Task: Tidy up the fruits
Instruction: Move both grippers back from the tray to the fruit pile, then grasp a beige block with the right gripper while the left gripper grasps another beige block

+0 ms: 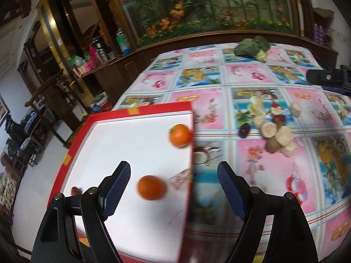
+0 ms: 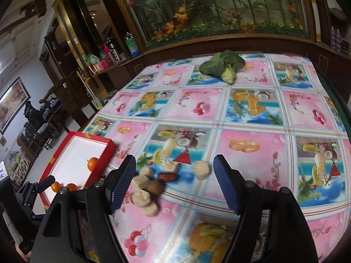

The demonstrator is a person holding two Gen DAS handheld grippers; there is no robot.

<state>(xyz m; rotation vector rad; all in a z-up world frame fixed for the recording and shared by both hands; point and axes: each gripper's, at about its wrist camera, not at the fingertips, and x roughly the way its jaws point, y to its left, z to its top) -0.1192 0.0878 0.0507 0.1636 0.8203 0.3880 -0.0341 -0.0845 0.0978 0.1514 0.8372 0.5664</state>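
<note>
Left wrist view: two blurred oranges lie apart in the red-rimmed box; both grippers gape empty.

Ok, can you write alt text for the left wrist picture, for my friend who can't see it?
An open left gripper hovers over a red box with a white floor, where two oranges sit. To the right, on a colourful fruit-print tablecloth, lies a small pile of pale and brown fruits, with a leafy green vegetable at the far end.

Both tongs: black plastic arms, ribbed blue pads, silver pivot screws.
</note>
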